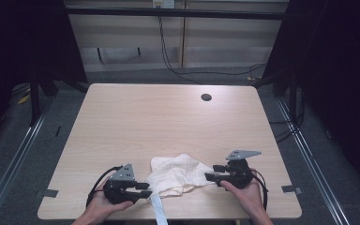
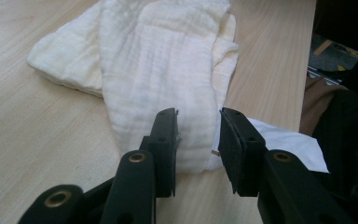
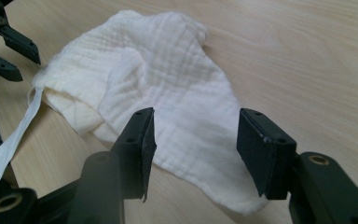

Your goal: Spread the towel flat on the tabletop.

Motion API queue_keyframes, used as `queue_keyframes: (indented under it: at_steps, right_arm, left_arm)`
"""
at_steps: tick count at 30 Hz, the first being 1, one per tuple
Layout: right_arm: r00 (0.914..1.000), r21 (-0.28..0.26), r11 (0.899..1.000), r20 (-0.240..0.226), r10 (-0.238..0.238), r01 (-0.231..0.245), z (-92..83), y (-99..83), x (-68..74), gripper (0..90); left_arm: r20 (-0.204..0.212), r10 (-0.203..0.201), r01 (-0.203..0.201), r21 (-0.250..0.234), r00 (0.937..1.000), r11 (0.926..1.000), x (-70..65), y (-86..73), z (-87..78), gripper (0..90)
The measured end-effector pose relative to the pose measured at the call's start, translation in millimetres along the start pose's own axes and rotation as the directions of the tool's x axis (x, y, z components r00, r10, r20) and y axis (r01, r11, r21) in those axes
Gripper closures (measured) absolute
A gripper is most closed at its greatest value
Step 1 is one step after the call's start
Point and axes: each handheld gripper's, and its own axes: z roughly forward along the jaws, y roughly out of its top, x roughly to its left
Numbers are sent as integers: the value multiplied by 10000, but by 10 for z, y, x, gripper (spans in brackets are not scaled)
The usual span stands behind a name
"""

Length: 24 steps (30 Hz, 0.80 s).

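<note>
High view is showing a crumpled white cloth [image 1: 177,174] sitting near the front edge of the wooden table [image 1: 168,117], right between the two hands. A white strap [image 1: 158,210] is running off the cloth and hanging over the table's front edge. The left gripper [image 1: 145,190] is pointing at the cloth's left side, the right gripper [image 1: 212,172] at its right side.

Left gripper view: the jaws are standing a bit apart with the cloth's [image 2: 158,70] near edge lying between and just under them, but the pads aren't pressing on it as far as I can tell.

Right gripper view: the jaws are spread wide, hovering over the cloth's [image 3: 168,84] near corner, not pinching anything. The other gripper's jaws are poking in at the top left there.
</note>
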Motion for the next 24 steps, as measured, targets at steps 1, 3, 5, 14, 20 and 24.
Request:
queue_keyframes:
  at_steps: [1, 3, 5, 14, 20, 24]
  right_arm:
    - [10000, 46, 10000, -7, -1, 1, 13, -1, 5, 469]
    - [10000, 57, 10000, 5, -54, 54, 22, 0, 6, 468]
    - [10000, 38, 10000, 66, -58, 58, 26, 0, -1, 466]
    - [9999, 131, 9999, 169, 11, -13, 25, -38, -34, 445]
    - [9999, 172, 9999, 159, 11, -13, 35, -38, -26, 442]
    - [9999, 189, 9998, 152, -51, 48, 33, -39, -16, 442]
  left_arm:
    - [-3, 32, -32, -11, 10000, 10000, 8, -6, 5, 663]
    - [-43, 88, -87, 80, 10000, 9999, 11, -9, 11, 658]
    - [43, 186, -186, 163, 9998, 9997, 18, -13, 35, 633]
    - [-94, 799, -788, 866, 9968, 9931, -35, -21, 169, 566]
    - [-900, 1415, -1344, 804, 9858, 9877, -81, -49, 174, 739]
    - [-823, 970, -903, 808, 9919, 9926, -32, -34, 162, 846]
